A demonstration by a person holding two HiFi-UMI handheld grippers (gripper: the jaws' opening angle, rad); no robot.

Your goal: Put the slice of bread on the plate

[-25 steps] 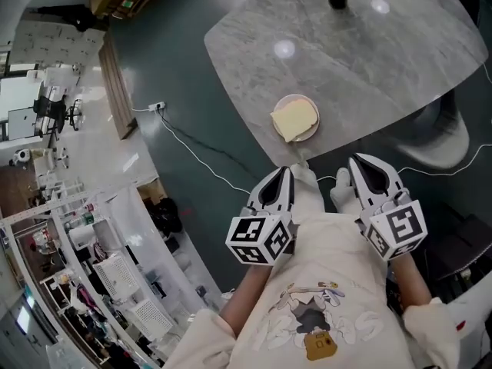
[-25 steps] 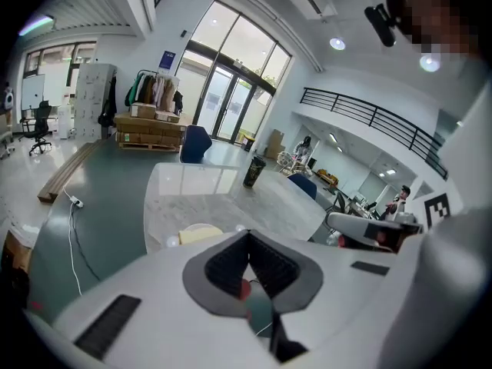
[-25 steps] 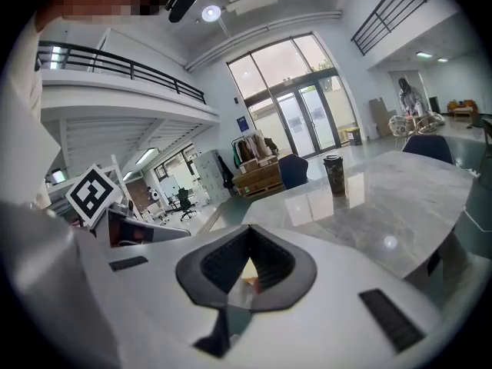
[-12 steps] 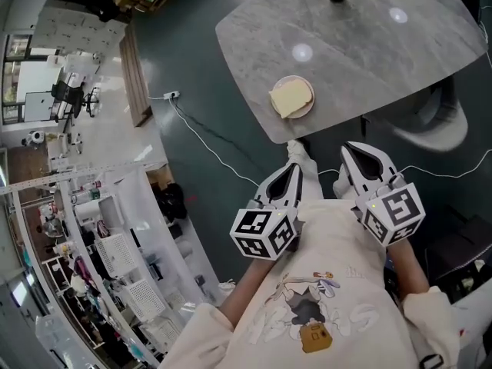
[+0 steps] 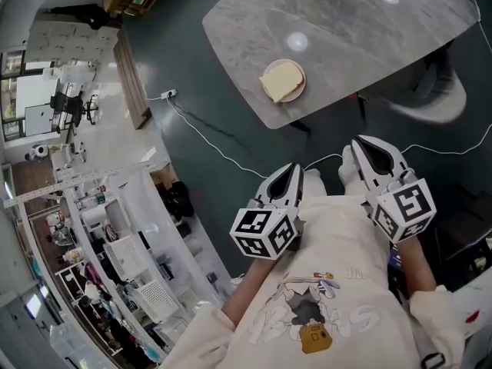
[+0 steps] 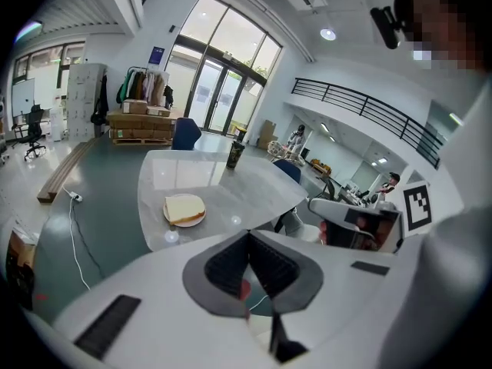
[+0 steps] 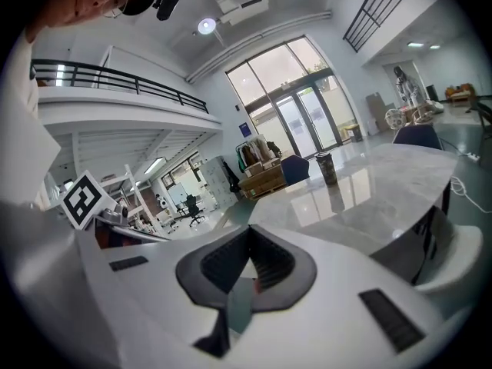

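Observation:
A slice of bread (image 5: 280, 79) lies on a small pink plate (image 5: 294, 92) near the near edge of the grey marble table (image 5: 369, 44). The left gripper view shows the same bread (image 6: 184, 206) on its plate (image 6: 181, 222), well ahead of the jaws. My left gripper (image 5: 292, 169) is held close to my body, off the table, with its jaws shut and nothing in them. My right gripper (image 5: 360, 143) is beside it, also shut and empty. In the right gripper view the closed jaws (image 7: 250, 231) face the table's far part.
A dark cup (image 6: 234, 154) stands at the table's far side. A white cable (image 5: 215, 148) runs over the dark floor between me and the table. A chair (image 5: 430, 91) sits at the table's right. A wooden plank (image 5: 129, 75) lies at the left, with shelves lower left.
The table and the plate with bread now sit farther from both grippers, which have drawn back with my body. Both stay shut.

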